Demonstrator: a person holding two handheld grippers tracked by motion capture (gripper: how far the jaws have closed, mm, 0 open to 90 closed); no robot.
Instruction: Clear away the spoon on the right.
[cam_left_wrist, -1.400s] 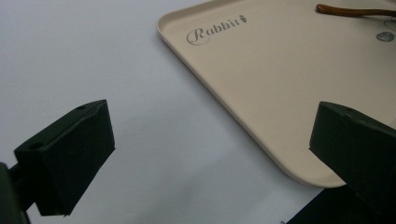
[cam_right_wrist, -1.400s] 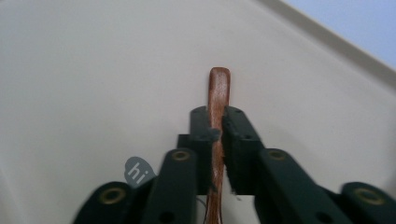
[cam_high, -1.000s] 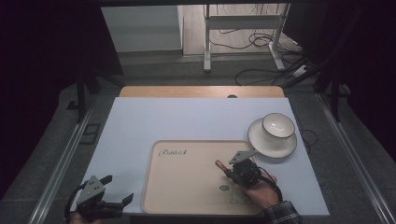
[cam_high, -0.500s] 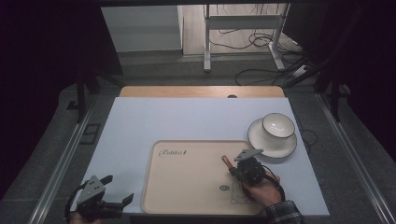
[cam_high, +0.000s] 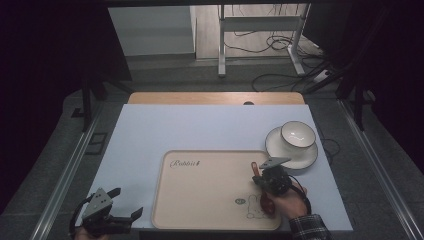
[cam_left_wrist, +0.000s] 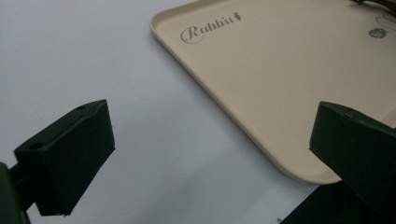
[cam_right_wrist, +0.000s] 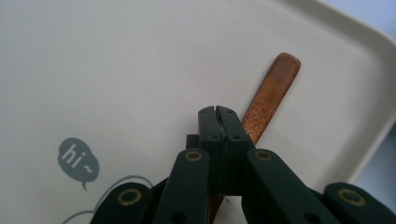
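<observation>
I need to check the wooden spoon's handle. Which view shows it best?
The right gripper view: the wooden spoon is close, its handle running under the shut right tool. The high view shows it small; the left gripper view, a sliver.

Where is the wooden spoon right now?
The wooden spoon lies on the beige tray, near its right edge beside the rabbit drawing. The right tool is closed right over it, below the white bowl.

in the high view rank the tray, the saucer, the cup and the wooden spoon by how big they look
1. tray, by far the largest
2. saucer
3. cup, sitting on the saucer
4. wooden spoon, lying on the tray and partly hidden under the right claw, so its place against the cup is unsure
</observation>
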